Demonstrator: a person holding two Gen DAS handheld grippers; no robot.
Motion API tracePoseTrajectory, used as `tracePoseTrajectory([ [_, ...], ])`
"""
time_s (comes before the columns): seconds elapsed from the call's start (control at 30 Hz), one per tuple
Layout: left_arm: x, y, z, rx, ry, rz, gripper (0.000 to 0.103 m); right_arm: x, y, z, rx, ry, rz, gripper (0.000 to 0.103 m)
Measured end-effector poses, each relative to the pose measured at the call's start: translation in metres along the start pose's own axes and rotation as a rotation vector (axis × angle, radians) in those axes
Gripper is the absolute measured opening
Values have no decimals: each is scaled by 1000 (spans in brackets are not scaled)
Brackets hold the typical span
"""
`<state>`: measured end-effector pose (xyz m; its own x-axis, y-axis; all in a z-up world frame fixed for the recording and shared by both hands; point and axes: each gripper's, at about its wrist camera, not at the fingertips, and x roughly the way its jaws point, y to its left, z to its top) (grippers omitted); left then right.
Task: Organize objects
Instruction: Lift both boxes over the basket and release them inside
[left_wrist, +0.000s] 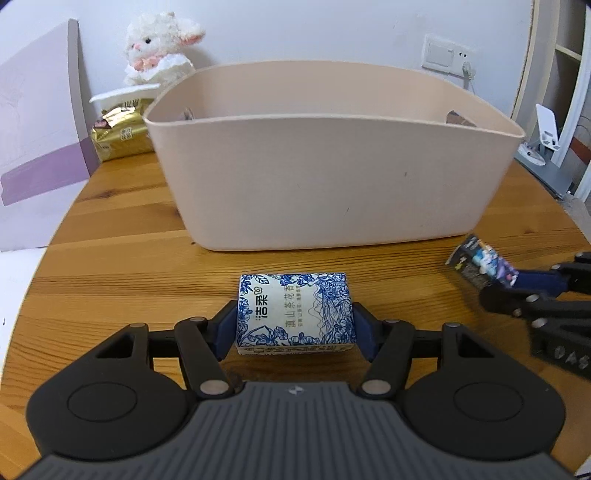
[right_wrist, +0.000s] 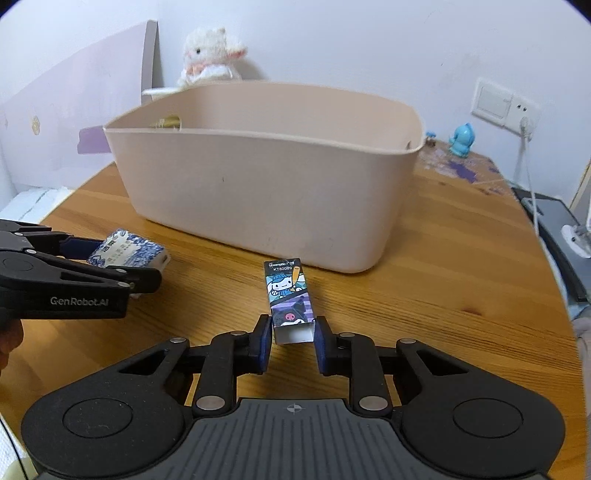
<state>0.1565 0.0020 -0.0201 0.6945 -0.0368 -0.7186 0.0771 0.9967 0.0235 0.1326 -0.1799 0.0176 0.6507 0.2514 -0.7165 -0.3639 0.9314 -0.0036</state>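
Observation:
A beige plastic bin (left_wrist: 332, 177) stands on the round wooden table (left_wrist: 110, 266); it also shows in the right wrist view (right_wrist: 266, 192). My left gripper (left_wrist: 295, 325) is shut on a blue-and-white tissue pack (left_wrist: 295, 310), held in front of the bin; the pack also shows in the right wrist view (right_wrist: 127, 253). My right gripper (right_wrist: 291, 339) is shut on a small cartoon-printed box (right_wrist: 290, 301), its pads on the box's near end. The box and right gripper show at the right of the left wrist view (left_wrist: 482, 264).
A white plush lamb (left_wrist: 159, 48) and a gold packet (left_wrist: 122, 134) sit behind the bin at left. A purple-and-white board (left_wrist: 37, 122) leans at the left. A blue figurine (right_wrist: 461, 140) stands at the back right near a wall socket (right_wrist: 506, 105).

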Motion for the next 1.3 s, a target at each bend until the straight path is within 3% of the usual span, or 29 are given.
tracePoseTrajectory([
  [0.37,-57,-1,7,75,-112,14,65,-62,-25,14,29,-127,-30,22],
  [0.7,-82,-1,51,78,-228,19,65,-81,-38,53,40,-244,-52,22],
  [1.03,-47,-5,103,72,-256,93,65,-60,-36,94,0,-278,-95,22],
  [1.3,0,-8,120,62,-166,114,65,-16,-31,113,2,-211,-86,22],
])
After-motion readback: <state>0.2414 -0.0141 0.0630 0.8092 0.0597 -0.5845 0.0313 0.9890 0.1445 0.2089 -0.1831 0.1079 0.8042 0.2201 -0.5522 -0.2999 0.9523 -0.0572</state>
